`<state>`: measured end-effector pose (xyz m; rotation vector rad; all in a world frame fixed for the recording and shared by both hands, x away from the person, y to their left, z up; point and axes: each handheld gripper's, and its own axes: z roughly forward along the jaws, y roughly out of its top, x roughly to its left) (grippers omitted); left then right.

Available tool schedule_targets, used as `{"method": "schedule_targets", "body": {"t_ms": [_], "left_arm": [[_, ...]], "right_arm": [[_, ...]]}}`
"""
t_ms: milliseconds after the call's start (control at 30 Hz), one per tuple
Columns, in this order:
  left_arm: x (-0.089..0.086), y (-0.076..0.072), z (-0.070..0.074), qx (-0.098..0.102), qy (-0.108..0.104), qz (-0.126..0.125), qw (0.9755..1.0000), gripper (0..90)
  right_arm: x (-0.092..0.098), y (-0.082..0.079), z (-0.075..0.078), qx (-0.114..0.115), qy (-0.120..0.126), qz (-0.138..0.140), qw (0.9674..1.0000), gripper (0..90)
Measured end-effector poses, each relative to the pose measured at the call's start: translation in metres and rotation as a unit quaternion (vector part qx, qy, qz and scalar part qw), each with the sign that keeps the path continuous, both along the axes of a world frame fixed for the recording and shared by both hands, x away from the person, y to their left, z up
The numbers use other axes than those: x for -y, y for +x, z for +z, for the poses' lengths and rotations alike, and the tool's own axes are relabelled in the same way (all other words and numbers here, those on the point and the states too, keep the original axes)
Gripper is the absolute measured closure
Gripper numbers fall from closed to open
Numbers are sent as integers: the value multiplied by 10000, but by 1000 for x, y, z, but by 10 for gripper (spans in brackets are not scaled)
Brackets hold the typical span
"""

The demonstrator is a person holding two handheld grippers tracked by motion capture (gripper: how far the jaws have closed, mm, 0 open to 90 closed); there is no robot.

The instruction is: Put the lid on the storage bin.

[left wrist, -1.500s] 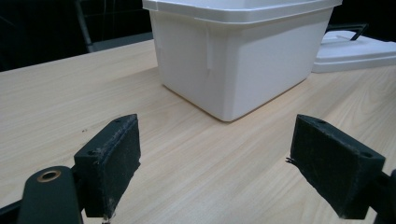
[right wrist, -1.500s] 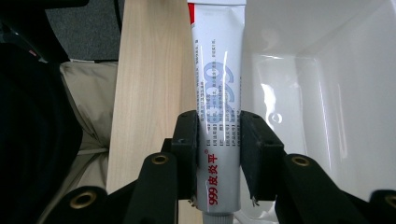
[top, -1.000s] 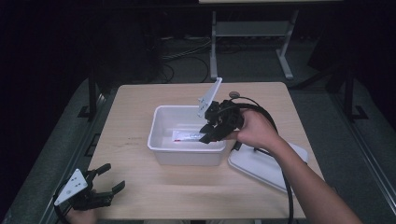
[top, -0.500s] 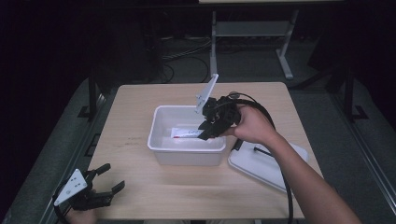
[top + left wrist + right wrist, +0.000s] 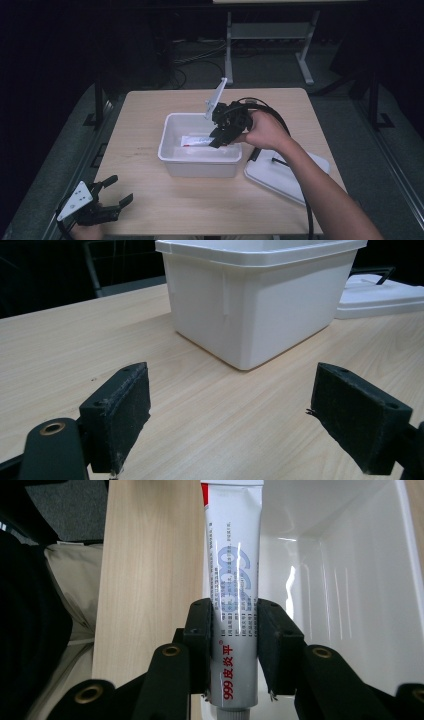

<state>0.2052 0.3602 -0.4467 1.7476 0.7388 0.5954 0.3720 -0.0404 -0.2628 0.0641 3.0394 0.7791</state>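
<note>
**Ointment tube held over the white bin**

The light wooden surface (image 5: 150, 115) carries everything here. Near its middle stands a white rectangular plastic bin (image 5: 200, 160), open at the top, its side wall filling much of the left gripper view (image 5: 260, 305). Just to the right of the bin, near the surface's right edge, lies the bin's white lid (image 5: 285, 175) with a dark handle, flat and slightly askew.

The right gripper (image 5: 220, 136), carried by the person's right hand (image 5: 265, 131), hangs over the bin's right half, its black cable looping behind. Its jaws are clenched on a white ointment tube (image 5: 234, 595) printed with red "999" characters and blue lettering; the pads press both sides of the tube's lower body, with the cap end toward the camera. In the high view the tube (image 5: 197, 140) lies inside the bin's outline, pointing left.

The left gripper (image 5: 102, 197) rests at the surface's near left corner, well apart from the bin. Its jaws stand wide apart, released, with bare wood between them.
</note>
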Motion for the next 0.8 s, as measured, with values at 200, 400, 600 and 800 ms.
{"method": "schedule_targets", "body": {"t_ms": [200,400,600,800], "left_arm": [[0,0,0,-6,-14,-5,10000,157],[0,0,0,13,-5,-17,10000,157],[0,0,1,22,-9,-20,10000,157],[0,0,1,23,-10,-16,10000,157]], "right_arm": [[-3,5,-6,-42,-24,-17,10000,682],[-4,11,-14,-62,-41,-63,10000,682],[-4,15,-29,-147,-96,-106,9998,681],[-3,19,-43,-252,-141,-167,9994,681]]}}
